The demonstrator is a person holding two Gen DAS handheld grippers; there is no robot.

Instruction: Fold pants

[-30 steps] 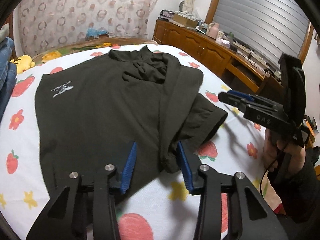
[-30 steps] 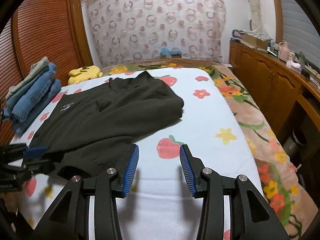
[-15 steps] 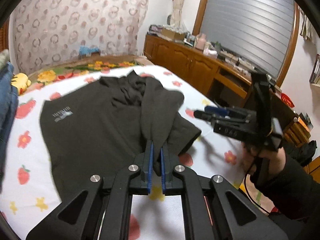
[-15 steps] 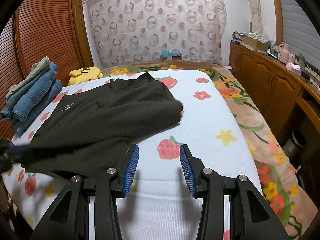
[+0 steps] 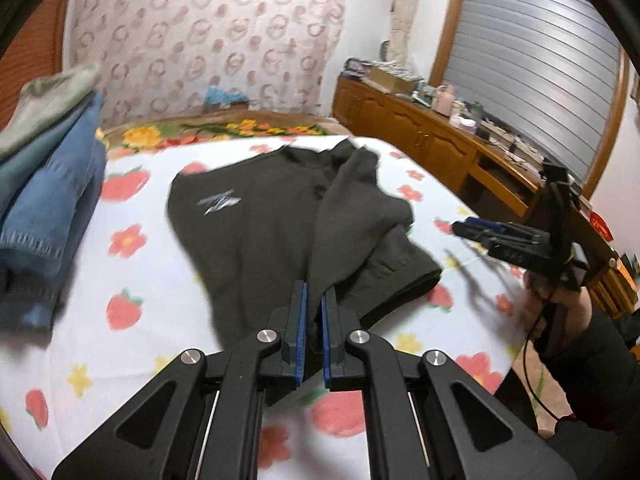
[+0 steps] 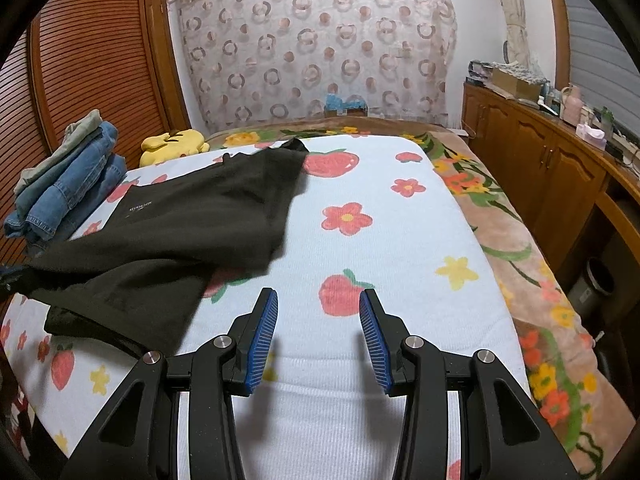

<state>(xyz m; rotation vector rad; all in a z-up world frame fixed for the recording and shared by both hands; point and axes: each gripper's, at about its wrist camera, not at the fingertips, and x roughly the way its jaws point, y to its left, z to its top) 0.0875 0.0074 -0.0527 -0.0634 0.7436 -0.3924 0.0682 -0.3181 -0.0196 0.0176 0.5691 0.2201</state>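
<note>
My left claw had just snapped shut on a corner of the dark pants and lifted it off the flowery bed. My right claw stayed half open, holding nothing. The fold had started.

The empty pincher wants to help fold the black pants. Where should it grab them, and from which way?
Probably the near hem of the black pants, which lies flat and free at the bed's front edge. The right gripper is open over bare sheet, so it could slide in low from its left. The left gripper already pinches a lifted fold.
</note>
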